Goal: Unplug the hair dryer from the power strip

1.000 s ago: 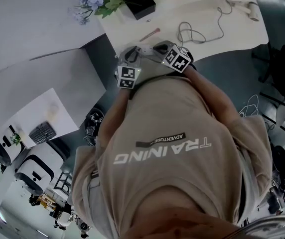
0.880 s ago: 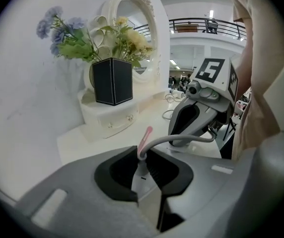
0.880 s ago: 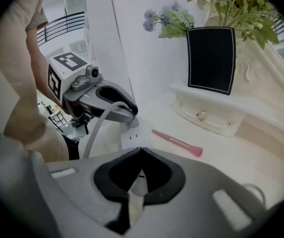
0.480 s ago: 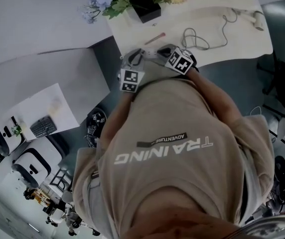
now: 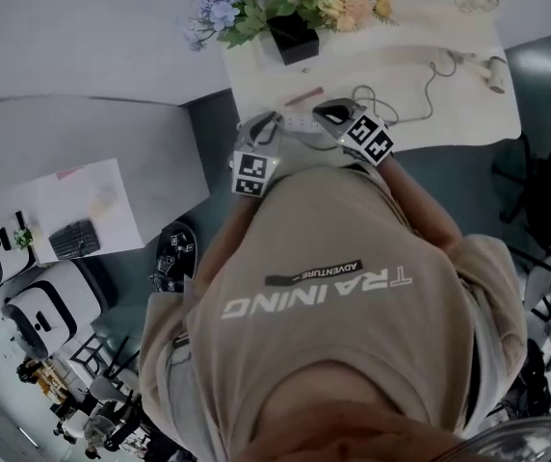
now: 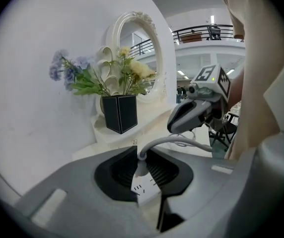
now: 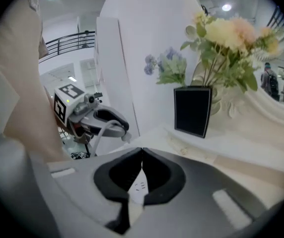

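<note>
White plastic filled both hollows. On my left, the left gripper (image 6: pixel 142 152) had its fingers (image 6: pixel 82 197) pinched on the plug (image 6: pixel 141 168), which sat upright and looked still seated in the power strip (image 6: pixel 146 192) just beneath it, off the counter (image 5: pixel 449 114). Further right, the right gripper (image 7: pixel 142 151) had its fingertips pressed together, and the strip's socket face showed in the gap behind them, so I judged it clamped there. From the plug the grey cord (image 5: pixel 428 77) ran right in loose loops to the hair dryer (image 5: pixel 492 68), which lay near the counter's far right edge. My worry was the pull. The smooth plug might have slipped, leaving the left fingers hauling on the cord where it enters the plug. The strip might have twisted in the right fingers and jammed the pins. A sudden release could also have jerked the slack cord and dragged the dryer toward that edge. Against the head view a second before, both grippers had risen and closed in over the counter's near edge, the strip came into view between them, and the dryer and loops lay where they had been.
</note>
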The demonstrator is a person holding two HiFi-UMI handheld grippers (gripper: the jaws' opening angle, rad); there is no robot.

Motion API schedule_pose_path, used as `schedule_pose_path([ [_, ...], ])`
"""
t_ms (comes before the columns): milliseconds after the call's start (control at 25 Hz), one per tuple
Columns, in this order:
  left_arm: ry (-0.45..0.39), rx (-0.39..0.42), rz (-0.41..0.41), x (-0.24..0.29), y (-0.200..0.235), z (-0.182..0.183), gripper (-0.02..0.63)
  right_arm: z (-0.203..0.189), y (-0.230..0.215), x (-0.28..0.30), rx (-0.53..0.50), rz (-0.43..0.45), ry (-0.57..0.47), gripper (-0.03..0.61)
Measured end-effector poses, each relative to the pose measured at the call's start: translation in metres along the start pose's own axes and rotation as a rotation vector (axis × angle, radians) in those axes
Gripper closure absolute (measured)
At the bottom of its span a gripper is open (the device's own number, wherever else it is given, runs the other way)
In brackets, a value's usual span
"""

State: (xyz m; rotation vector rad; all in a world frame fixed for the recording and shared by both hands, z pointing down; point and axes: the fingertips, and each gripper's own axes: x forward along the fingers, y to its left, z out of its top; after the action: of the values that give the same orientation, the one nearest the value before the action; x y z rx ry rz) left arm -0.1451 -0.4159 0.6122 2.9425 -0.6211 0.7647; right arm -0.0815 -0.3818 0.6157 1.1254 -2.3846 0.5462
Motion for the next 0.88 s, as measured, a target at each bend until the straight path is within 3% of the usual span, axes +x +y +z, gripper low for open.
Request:
schedule_pose_path([
  [240,-0.026,-0.033,0.019,-0.012,-0.005,0.007,0.552,0.054,-0.002,-0.048,0.043,-0.004,-0.139,0.574],
  [400,-0.024,-0.048,0.027,-0.020,-0.008,0.006,0.552,0.064,-0.002,-0.051,0.018,-0.010,-0.170,0.574],
  [600,-0.034,-0.051,0.038,-0.025,-0.004,0.013,0.552,0.087,0.000,-0.055,-0.013,0.022,-0.294,0.574],
  [880,-0.058,-0.075,0.044,-0.025,0.000,0.019,0.552,0.090,0.002,-0.050,-0.072,0.008,-0.266,0.574],
])
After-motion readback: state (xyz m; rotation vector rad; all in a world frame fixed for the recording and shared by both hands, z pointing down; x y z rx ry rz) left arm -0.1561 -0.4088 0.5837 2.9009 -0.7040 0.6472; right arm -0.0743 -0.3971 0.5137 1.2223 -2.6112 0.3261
